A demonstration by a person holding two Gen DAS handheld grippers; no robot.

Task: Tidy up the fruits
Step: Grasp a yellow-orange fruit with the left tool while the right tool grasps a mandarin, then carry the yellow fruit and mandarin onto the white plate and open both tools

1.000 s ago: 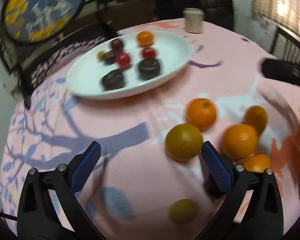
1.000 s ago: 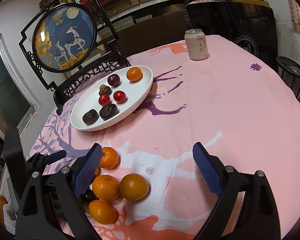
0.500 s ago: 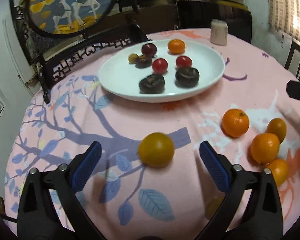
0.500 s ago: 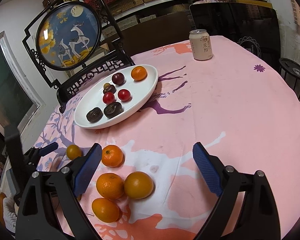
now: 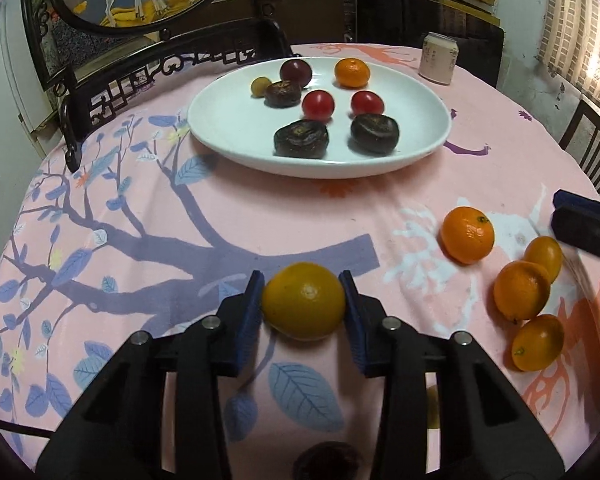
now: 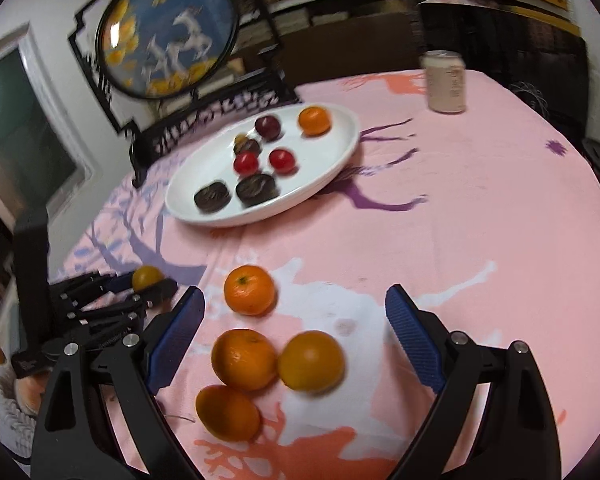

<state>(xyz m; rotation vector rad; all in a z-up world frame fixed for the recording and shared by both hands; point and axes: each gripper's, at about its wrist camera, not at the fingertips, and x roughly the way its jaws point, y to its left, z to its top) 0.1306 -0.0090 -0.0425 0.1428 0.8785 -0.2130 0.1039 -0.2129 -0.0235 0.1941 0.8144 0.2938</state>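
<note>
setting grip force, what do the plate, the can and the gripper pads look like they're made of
Plate: probably glazed ceramic, glossy white with soft highlights, though melamine could look alike.
Can: likely thin metal, pale printed wall with a silvery rim.
Left gripper pads: apparently blue rubber or soft plastic; the right gripper's pads show a ribbed matte face.

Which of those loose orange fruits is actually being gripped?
The yellowish orange left of the others, clamped in the left gripper; the other four lie untouched.
</note>
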